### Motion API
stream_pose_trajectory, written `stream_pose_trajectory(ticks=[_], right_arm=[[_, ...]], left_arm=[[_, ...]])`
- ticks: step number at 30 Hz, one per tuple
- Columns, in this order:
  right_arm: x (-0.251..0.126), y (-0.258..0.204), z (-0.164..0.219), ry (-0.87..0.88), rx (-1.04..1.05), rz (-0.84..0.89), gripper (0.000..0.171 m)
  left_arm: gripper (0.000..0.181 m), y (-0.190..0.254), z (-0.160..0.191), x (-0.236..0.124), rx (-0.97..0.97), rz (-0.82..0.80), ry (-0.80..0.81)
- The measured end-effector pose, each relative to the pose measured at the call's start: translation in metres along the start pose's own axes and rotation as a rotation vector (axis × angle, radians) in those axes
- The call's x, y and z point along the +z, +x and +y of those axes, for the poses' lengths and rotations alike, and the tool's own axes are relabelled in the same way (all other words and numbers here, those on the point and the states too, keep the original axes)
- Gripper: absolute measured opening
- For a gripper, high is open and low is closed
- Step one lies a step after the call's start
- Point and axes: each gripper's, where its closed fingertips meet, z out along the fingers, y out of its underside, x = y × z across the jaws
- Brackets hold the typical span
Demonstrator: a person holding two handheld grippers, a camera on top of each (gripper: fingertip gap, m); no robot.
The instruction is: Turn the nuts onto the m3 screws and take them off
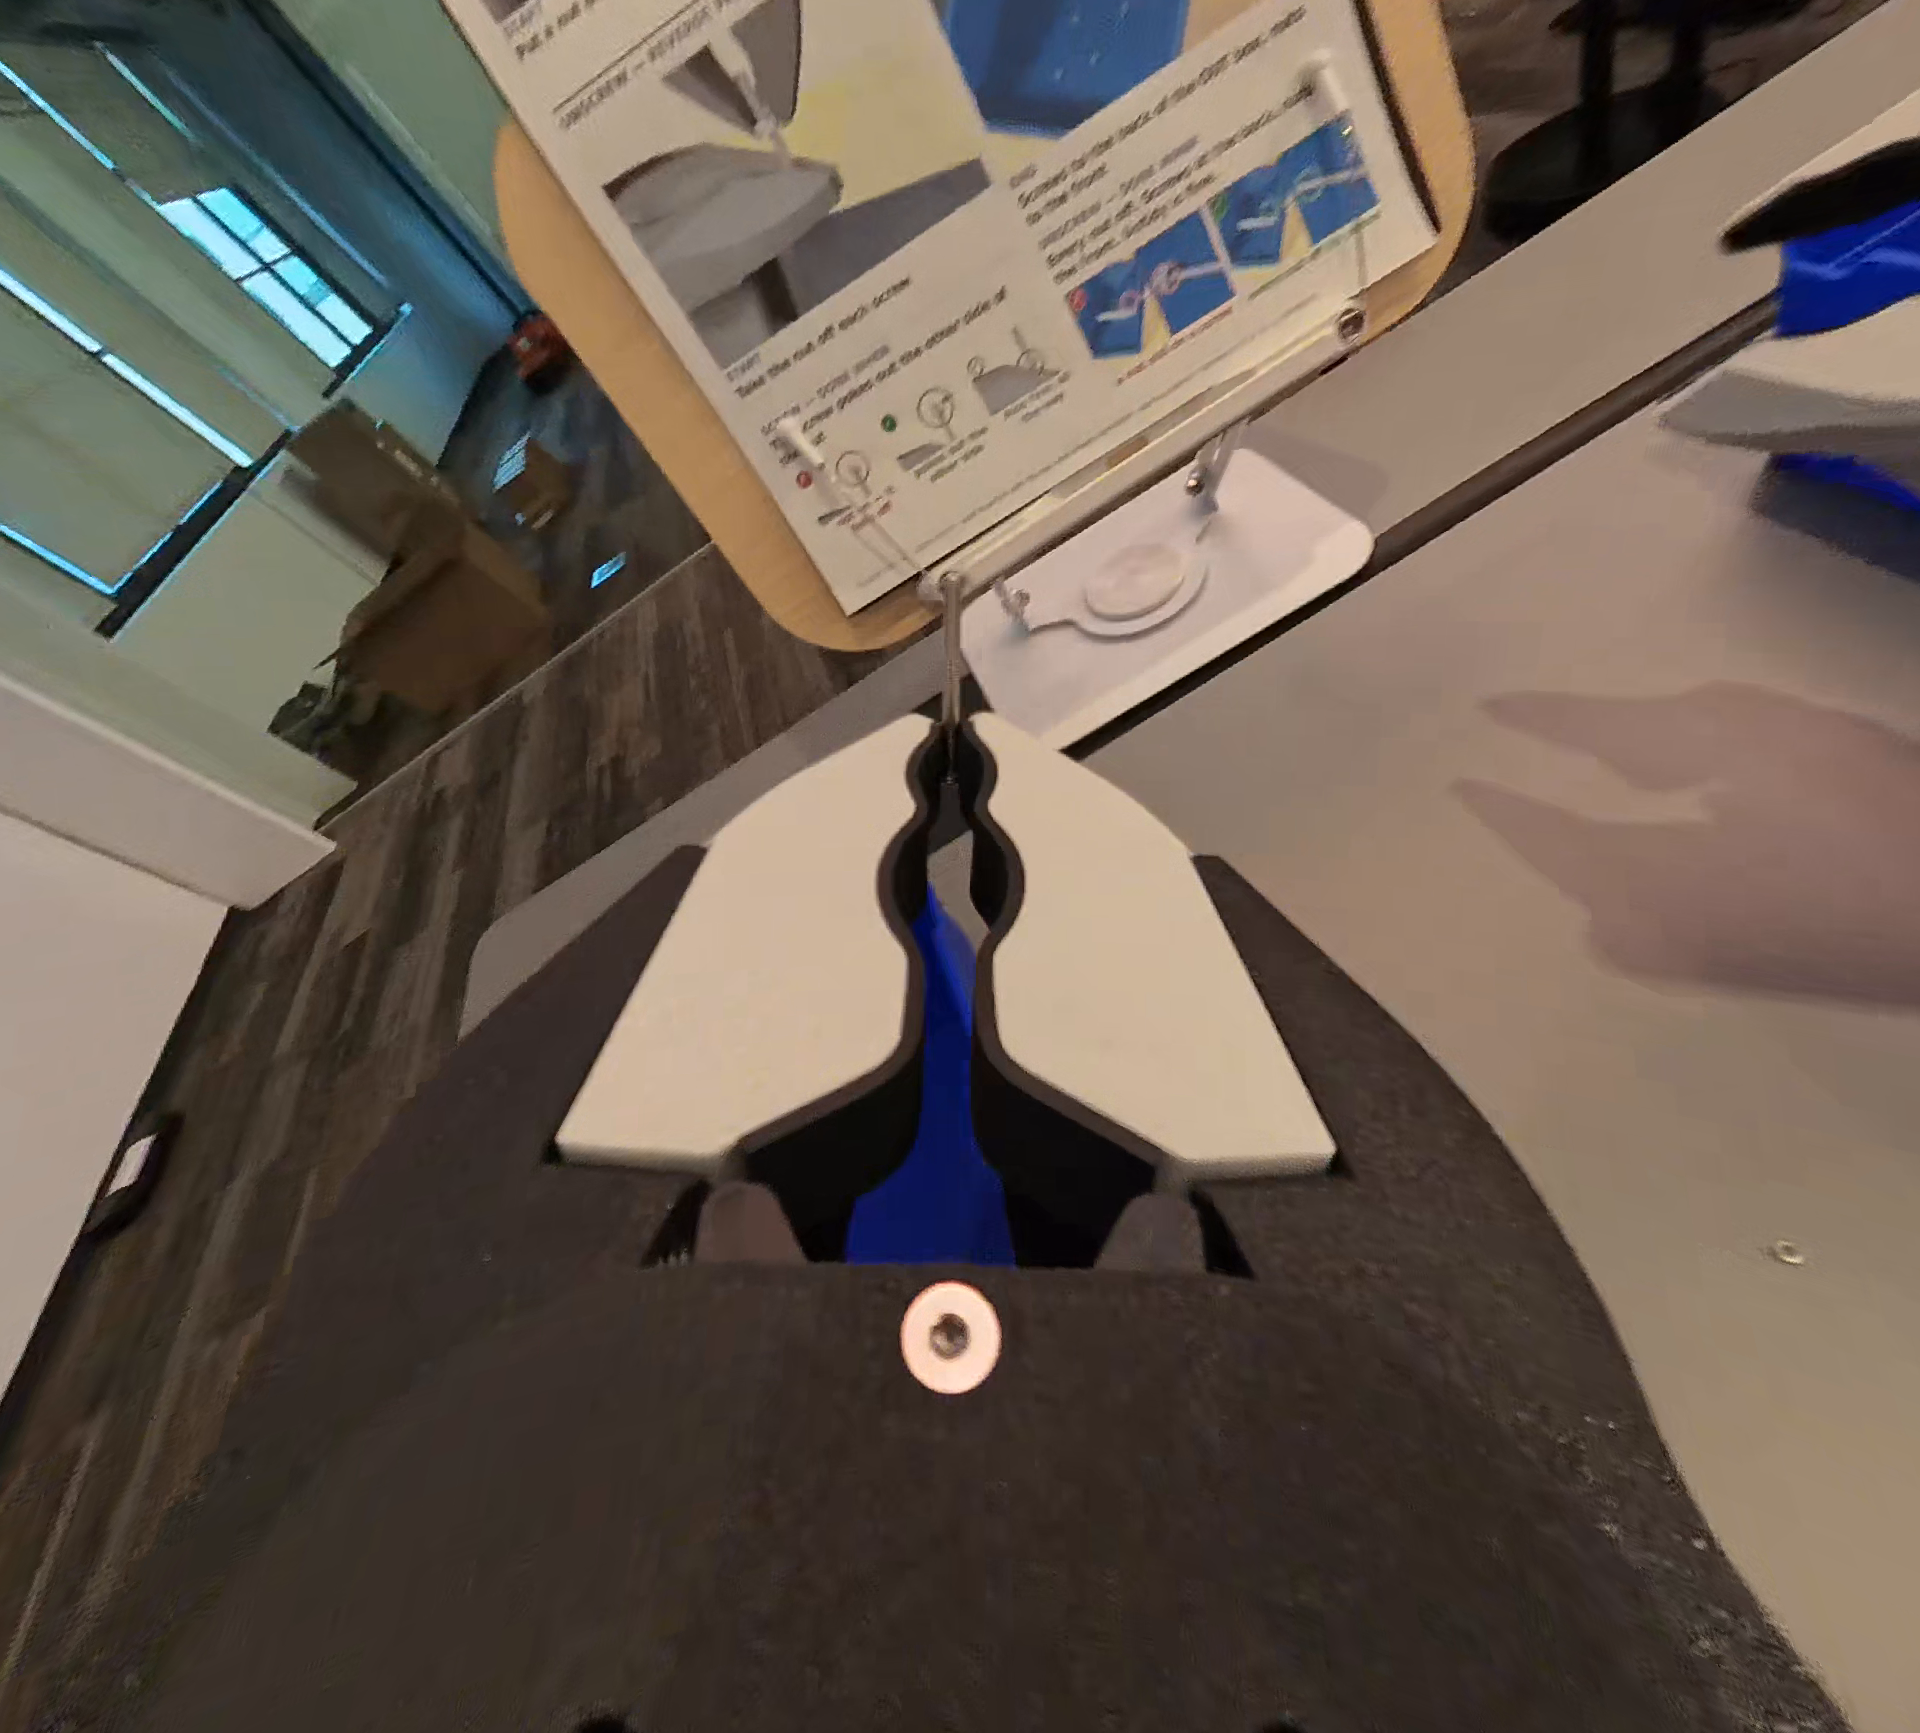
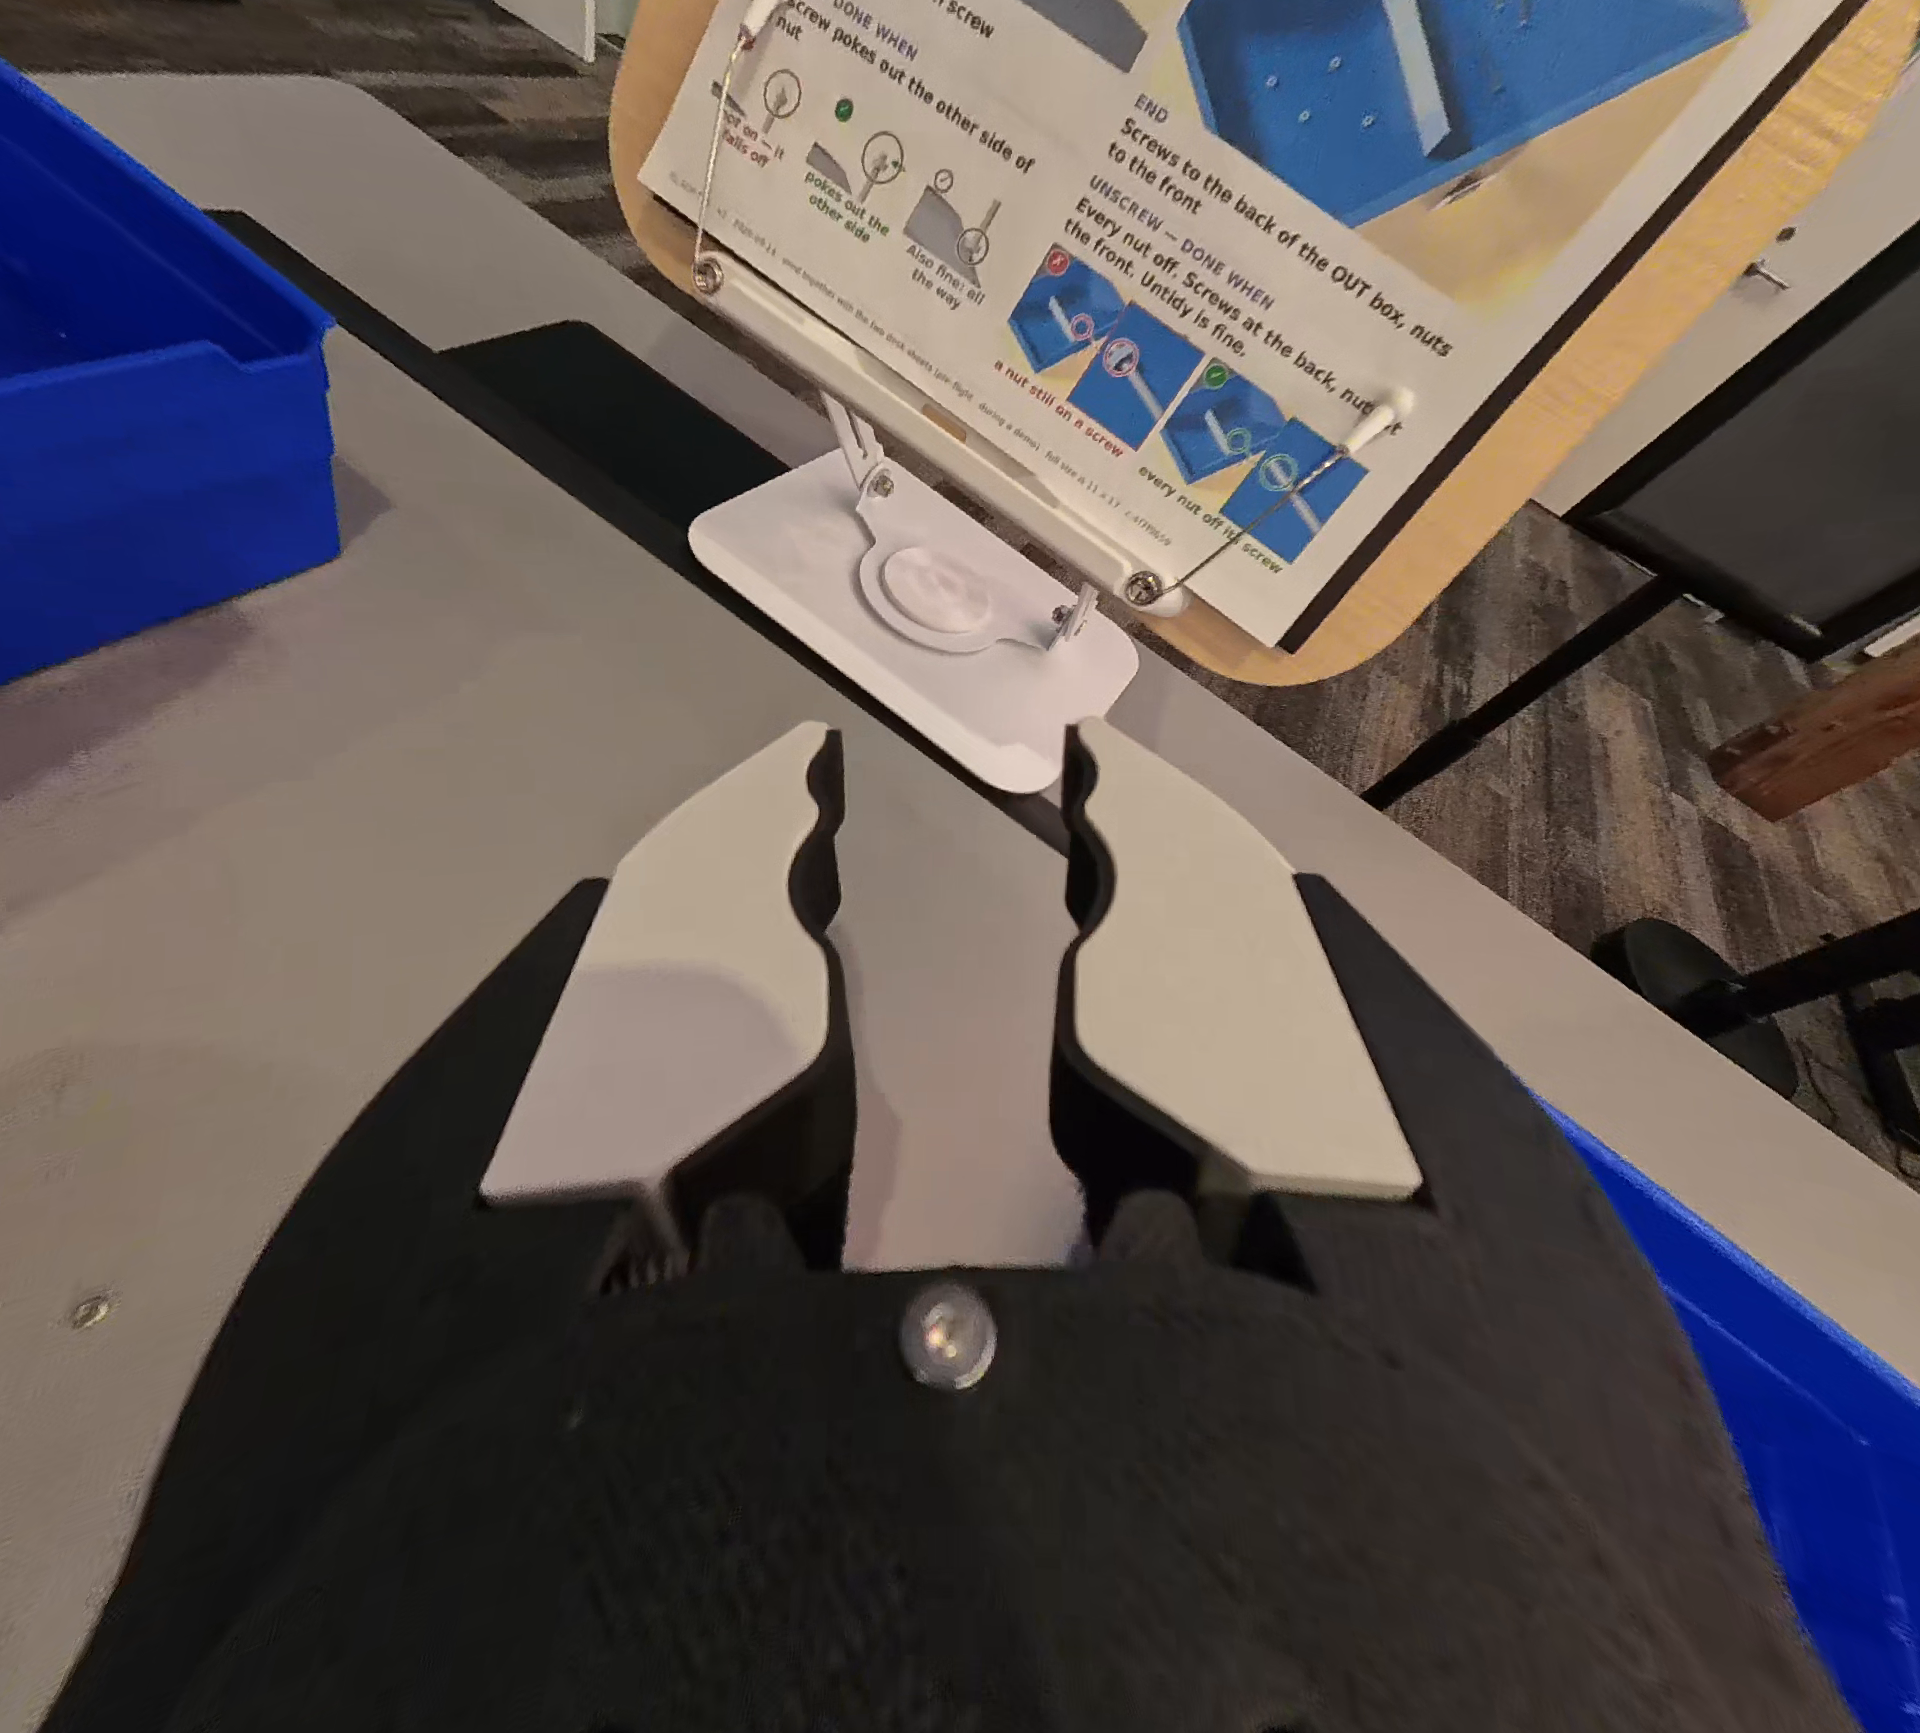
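Midway at best: left gripper (image 1: 948,753) fingers pinch a thin screw (image 1: 950,644) upright at their tips, no nut visible on it, right gripper (image 2: 948,774) fingers wide and empty over tabletop (image 2: 416,748).

- A printed instruction sheet (image 2: 1091,156) leans on a rounded wooden board (image 2: 1382,582).
- A white stand base (image 2: 935,644) sits at the far edge of the grey table (image 2: 312,852).
- Cardboard boxes (image 1: 436,561) lie on the floor.
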Motion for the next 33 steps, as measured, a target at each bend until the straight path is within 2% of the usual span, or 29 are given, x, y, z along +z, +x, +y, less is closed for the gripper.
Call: stream_pose_trajectory(ticks=[4,9,13,17,20,25,29,33], right_arm=[[-0.003,0.005,-0.001,-0.020,-0.008,0.006,0.042],[-0.011,-0.020,-0.002,-0.082,0.033,-0.150,0.043],[-0.021,-0.060,0.003,-0.174,0.114,-0.412,0.045],[-0.043,-0.116,0.005,-0.241,0.216,-0.829,0.035],[-0.053,-0.149,0.023,-0.252,0.087,-1.025,0.026],[-0.058,-0.186,0.080,-0.398,-0.316,-1.104,0.024],[-0.056,-0.199,0.110,-0.479,-0.572,-1.057,0.017],[-0.049,-0.207,0.123,-0.498,-0.643,-1.047,0.016]], left_arm=[[0.002,-0.004,0.013,0.006,-0.012,0.013,-0.019],[0.002,-0.008,0.023,0.010,-0.018,0.021,-0.021],[0.002,-0.017,0.027,0.007,-0.022,0.020,-0.019],[0.002,-0.037,0.018,-0.005,-0.085,0.014,0.018],[0.002,-0.044,0.012,-0.017,-0.104,0.022,0.051],[0.002,-0.040,0.003,-0.024,-0.115,0.068,0.073],[0.002,-0.036,0.001,-0.025,-0.071,0.050,0.075],[0.002,-0.029,0.003,-0.022,-0.005,0.027,0.026]])
